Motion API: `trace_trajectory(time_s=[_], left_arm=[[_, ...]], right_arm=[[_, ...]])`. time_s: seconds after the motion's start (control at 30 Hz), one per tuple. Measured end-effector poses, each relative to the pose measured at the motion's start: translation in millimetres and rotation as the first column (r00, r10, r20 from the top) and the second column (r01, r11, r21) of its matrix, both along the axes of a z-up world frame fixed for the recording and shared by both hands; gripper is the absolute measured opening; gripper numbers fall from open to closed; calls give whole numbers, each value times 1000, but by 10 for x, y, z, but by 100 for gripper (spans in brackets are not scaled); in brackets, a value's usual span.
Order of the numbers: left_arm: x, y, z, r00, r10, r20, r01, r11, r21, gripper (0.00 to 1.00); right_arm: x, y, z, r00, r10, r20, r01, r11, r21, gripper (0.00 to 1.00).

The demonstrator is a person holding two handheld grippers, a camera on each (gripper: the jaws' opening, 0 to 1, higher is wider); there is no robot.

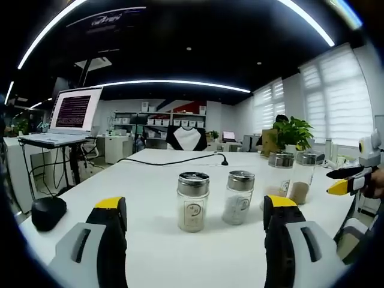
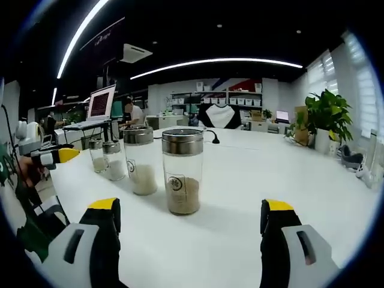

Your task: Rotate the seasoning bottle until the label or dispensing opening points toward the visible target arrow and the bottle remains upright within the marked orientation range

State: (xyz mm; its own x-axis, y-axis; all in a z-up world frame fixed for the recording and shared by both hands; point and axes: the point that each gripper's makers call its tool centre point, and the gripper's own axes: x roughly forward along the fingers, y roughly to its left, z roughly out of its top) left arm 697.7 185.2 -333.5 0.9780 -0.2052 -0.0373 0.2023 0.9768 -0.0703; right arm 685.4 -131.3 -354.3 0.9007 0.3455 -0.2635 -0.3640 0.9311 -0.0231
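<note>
We hold both grippers open and empty above the white table (image 2: 288, 180). The nearest seasoning bottle (image 2: 182, 172) stands upright straight ahead of our right gripper (image 2: 191, 225), closer than our left gripper (image 1: 195, 225) is.

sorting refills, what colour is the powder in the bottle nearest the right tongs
Light brown, tan powder in the bottle, clearest in the right gripper view.

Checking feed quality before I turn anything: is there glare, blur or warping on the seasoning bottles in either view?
Left gripper view: bottles sharp, evenly lit, table edges bowed by fisheye. Right gripper view: nearest bottle crisp with soft shadow; far bottles softer; ceiling strips glare.
</note>
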Motion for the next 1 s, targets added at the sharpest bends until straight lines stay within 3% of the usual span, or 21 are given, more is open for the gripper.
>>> trace_trajectory(time_s=[0.23,0.3,0.33,0.43,1.0], left_arm=[[-63,-2,-12,1000,0,5,0,1000,11,99],[-66,6,-18,1000,7,4,-7,1000,22,99],[-67,-6,-21,1000,4,4,-4,1000,23,99],[-79,-55,-30,1000,-9,4,9,1000,21,99],[-60,21,-80,1000,0,-8,0,1000,16,98]], right_arm=[[-62,-75,-10,1000,2,2,-2,1000,2,99],[-99,30,40,999,50,11,-50,996,76,99],[-100,38,56,998,53,19,-55,995,79,99],[-112,53,60,998,55,30,-56,998,29,99],[-58,27,-39,998,51,20,-52,998,20,99]])
